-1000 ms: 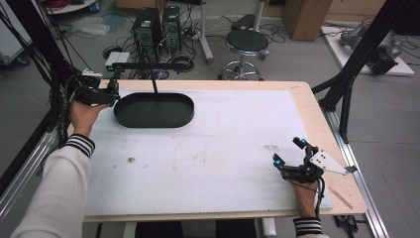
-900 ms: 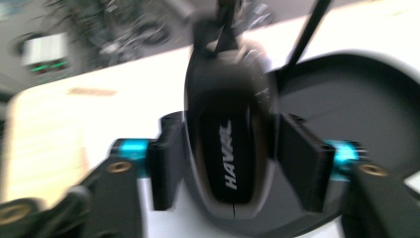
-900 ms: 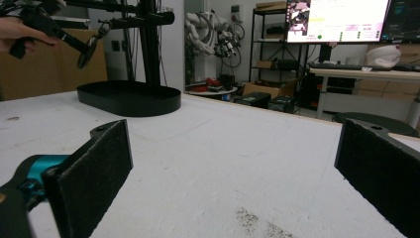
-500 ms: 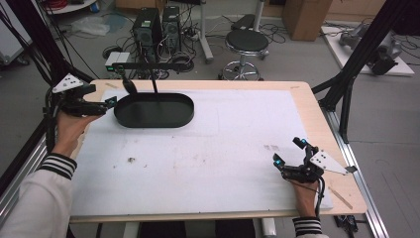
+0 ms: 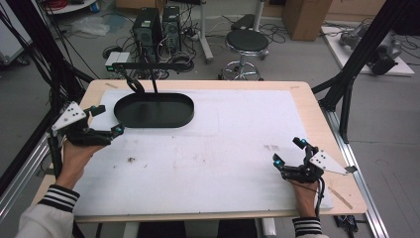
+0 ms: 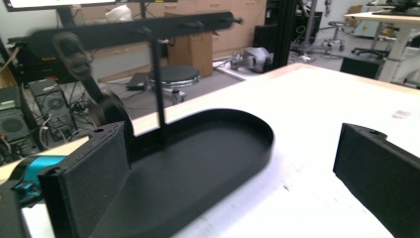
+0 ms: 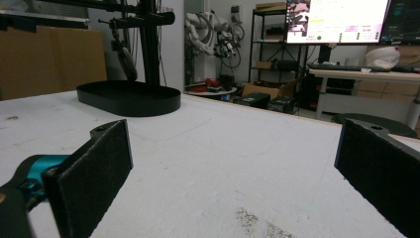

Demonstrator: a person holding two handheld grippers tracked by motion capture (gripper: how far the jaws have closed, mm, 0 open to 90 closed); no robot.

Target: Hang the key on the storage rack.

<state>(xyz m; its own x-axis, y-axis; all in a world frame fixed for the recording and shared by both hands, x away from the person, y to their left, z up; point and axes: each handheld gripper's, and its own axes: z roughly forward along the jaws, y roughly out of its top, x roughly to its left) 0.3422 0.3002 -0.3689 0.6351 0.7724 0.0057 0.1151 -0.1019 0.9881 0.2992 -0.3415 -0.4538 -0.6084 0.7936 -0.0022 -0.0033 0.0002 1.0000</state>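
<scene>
- The left gripper (image 5: pixel 101 121) hovered at the far-left part of the table (image 5: pixel 237 148), just left of the black oval tray (image 5: pixel 153 110). Its jaws had just been opening and stood wide apart with nothing between them.
- In the left gripper view the tray (image 6: pixel 198 163) lay straight ahead, and a dark strap-like item (image 6: pixel 81 74) hung from the crossbar (image 6: pixel 148 27) of the stand's thin post (image 6: pixel 158 89) (what exactly it was, I could not tell).
- The right gripper (image 5: pixel 289 154) rested at the near-right edge of the table, well apart from the tray, its jaws also spread and empty. Its own view showed the tray (image 7: pixel 129 99) and post (image 7: pixel 148 44) far off across the white surface.
- My judgement of the risks: the left gripper sat close to the tray rim, so a careless swing toward the stand could nudge the light-looking tray and slide it across the smooth table.
- The hanging item looked loosely draped, so a bump on the post might shake it off the bar and into the tray.
- The trailing cable on the left gripper could catch the table's corner or the frame beside it and drag the hand off line.
</scene>
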